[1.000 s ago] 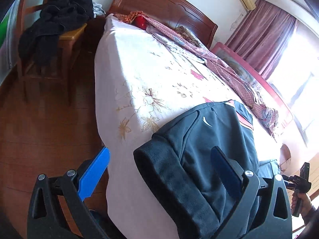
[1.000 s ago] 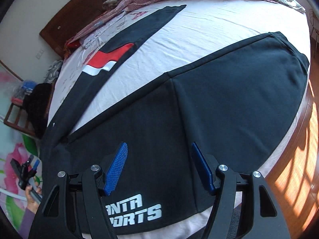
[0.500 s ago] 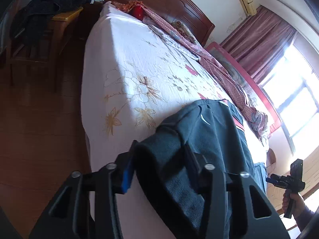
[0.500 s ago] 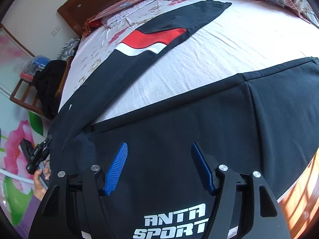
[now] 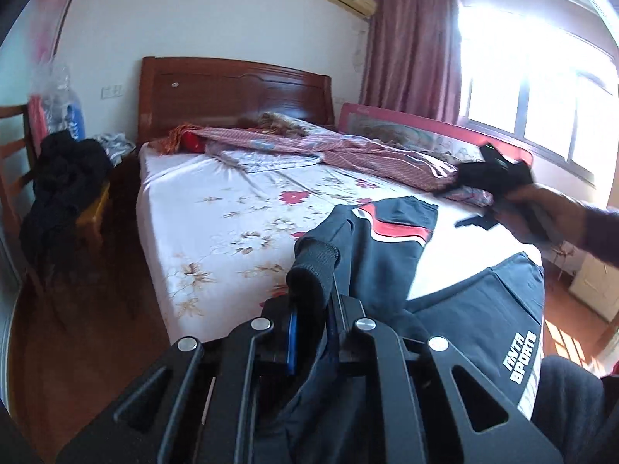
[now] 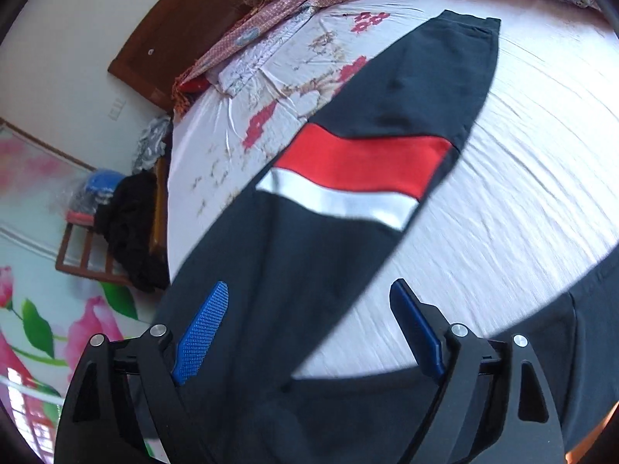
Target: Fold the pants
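On the bed, one pair of dark pants lies spread across the flowered sheet. One left gripper is clenched on a bunched cuff or hem, lifted off the mattress; one right gripper hovers above a leg with its fingers spread, grasping nothing. With only that thick roll pinched, I'd worry the fabric slips free or drags the flat leg crooked, spoiling the fold. One chair stands beside the bed, heaped with dark clothes.
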